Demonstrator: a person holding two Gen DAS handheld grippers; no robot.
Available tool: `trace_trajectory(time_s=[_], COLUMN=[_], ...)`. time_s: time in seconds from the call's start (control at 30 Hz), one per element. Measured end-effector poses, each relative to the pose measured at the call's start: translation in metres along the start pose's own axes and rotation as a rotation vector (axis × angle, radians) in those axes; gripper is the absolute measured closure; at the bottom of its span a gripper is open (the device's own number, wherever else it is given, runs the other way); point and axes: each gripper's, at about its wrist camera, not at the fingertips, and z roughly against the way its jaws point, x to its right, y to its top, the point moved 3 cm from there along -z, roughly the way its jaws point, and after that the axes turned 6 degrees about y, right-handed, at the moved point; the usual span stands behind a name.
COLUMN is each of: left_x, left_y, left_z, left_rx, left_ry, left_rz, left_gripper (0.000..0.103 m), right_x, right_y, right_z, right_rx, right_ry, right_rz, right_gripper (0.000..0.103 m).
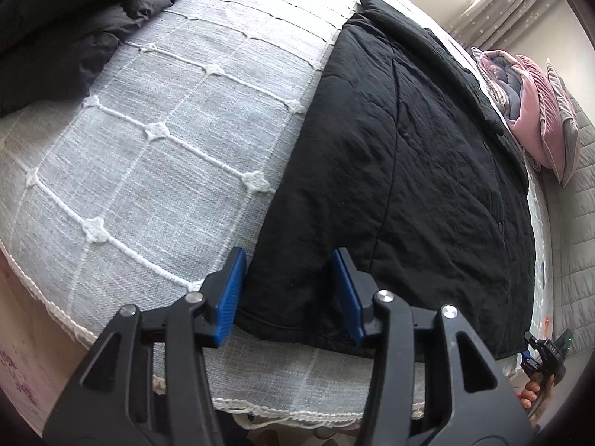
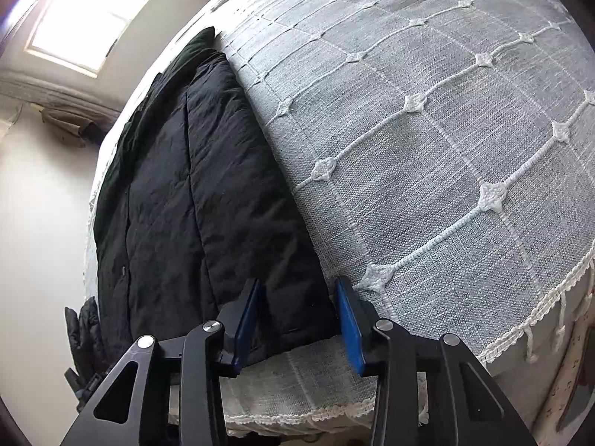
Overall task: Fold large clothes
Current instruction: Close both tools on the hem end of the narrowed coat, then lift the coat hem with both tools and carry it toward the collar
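Note:
A black quilted coat (image 1: 409, 171) lies flat and lengthwise on a grey bed cover (image 1: 167, 130) with a white lattice pattern. Its snap-button placket runs along the right side. My left gripper (image 1: 290, 291) stands over the coat's near left hem corner. Its blue pads (image 1: 230, 297) are apart and the flat cloth lies between them. In the right wrist view the same coat (image 2: 178, 193) stretches away. My right gripper (image 2: 297, 317) straddles the near right hem corner, pads apart, with the cloth unbunched. The right gripper (image 1: 544, 349), held by a hand (image 1: 530, 394), also shows at the far right of the left wrist view.
A heap of black puffy clothing (image 1: 85, 18) lies at the bed's far left. Pink and grey folded bedding (image 1: 528, 104) sits beyond the coat's collar end. The cover's fringed edge (image 2: 520, 334) marks the bed's near side. A dark quilted piece (image 2: 80, 330) hangs at the left.

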Motion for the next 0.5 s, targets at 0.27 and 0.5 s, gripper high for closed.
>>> trace_trajectory(time_s=[0.27, 0.5], left_x=[-0.006, 0.009], left_y=[0.006, 0.005], left_z=[-0.002, 0.004], left_rx=[-0.006, 0.026], left_ry=[-0.048, -0.041], left_rz=[0.088, -0.008], left_gripper=[0.051, 0.094], right_x=[-0.009, -0.027], right_y=[0.004, -0.004], right_z=[-0.009, 0.001], right_rx=[0.013, 0.047], right_ry=[-0.041, 0.032], right_rz=[0.025, 0.076], right_gripper=[0.060, 0.090])
